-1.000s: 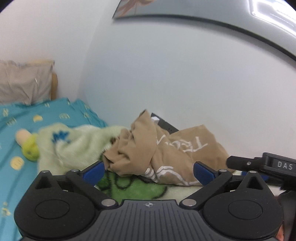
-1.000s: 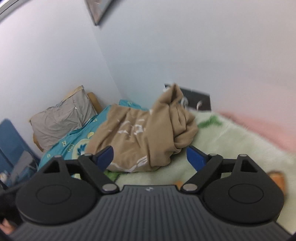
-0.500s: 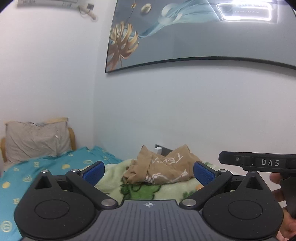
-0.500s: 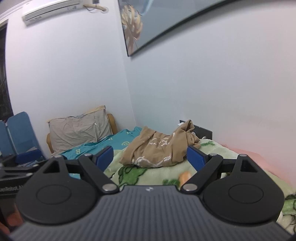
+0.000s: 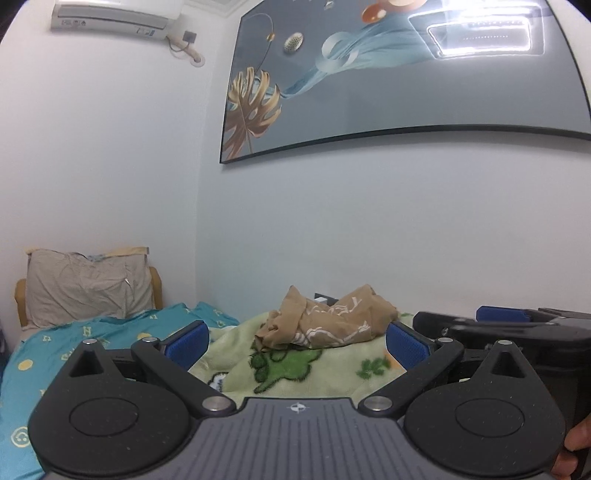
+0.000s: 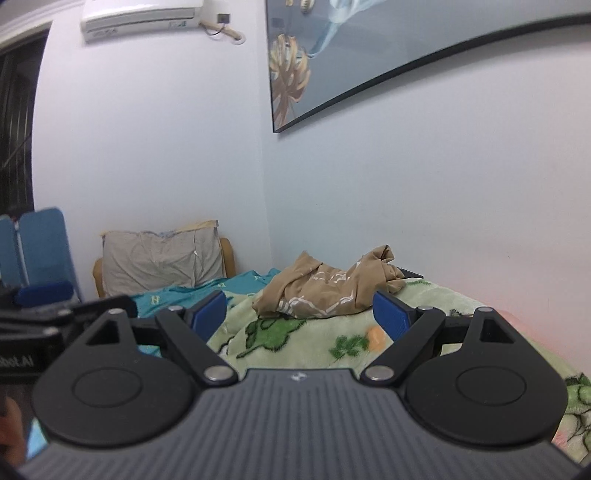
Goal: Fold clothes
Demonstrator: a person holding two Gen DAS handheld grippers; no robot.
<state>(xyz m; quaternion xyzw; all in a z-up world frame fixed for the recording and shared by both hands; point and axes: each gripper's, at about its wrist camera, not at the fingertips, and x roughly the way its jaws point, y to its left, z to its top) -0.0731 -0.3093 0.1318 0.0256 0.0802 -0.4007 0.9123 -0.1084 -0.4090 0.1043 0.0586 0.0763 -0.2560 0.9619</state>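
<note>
A crumpled tan garment with white print point(image 5: 327, 321) point(image 6: 325, 291) lies in a heap on a pale green fleece blanket point(image 5: 295, 373) point(image 6: 314, 343), close to the far wall. My left gripper point(image 5: 295, 341) is open, its blue pads wide apart, well short of the garment with nothing between them. Open too is my right gripper point(image 6: 301, 315), held back from the heap and empty. In the left wrist view the right gripper's body point(image 5: 517, 328) shows at the right edge; the left one point(image 6: 37, 332) shows at the left of the right wrist view.
The bed has a teal patterned sheet point(image 5: 74, 350) and a grey pillow point(image 5: 88, 288) point(image 6: 162, 262) against a wooden headboard on the left. A large framed picture point(image 5: 406, 81) and an air conditioner point(image 5: 114, 16) hang on the wall. Blue folded chairs point(image 6: 40, 247) stand far left.
Both grippers have pulled back from the tan garment, which now looks smaller and farther off. More of the wall, the picture and the air conditioner has come into view. Both stayed open.
</note>
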